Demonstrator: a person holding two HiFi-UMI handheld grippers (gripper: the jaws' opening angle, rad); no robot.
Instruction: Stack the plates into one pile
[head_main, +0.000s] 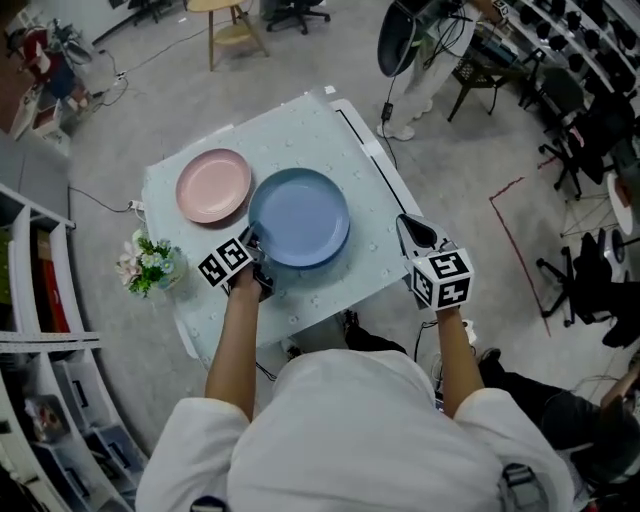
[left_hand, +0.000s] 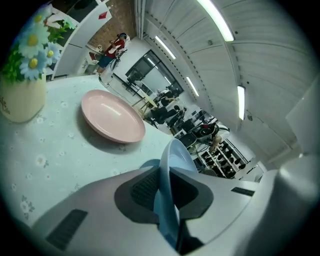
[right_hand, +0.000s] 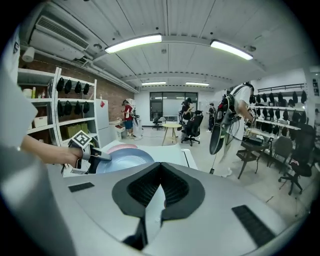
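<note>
left claw (head_main: 252, 244): clamped on blue plate (head_main: 300, 215) rim, likely to carry it | pink plate (head_main: 213, 186): flat on desk (head_main: 300, 130), just beside blue plate | right claw (head_main: 408, 230): closed, empty, parked at desk edge

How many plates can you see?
2. The pink plate lies flat on the far left part of the table. The blue plate is next to it, its near rim pinched in the left tongs. None looks hidden.

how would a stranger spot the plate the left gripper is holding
Find the pale table with two plates side by side. It is the larger, blue plate, its rim clamped in the left gripper; the pink plate is smaller.
</note>
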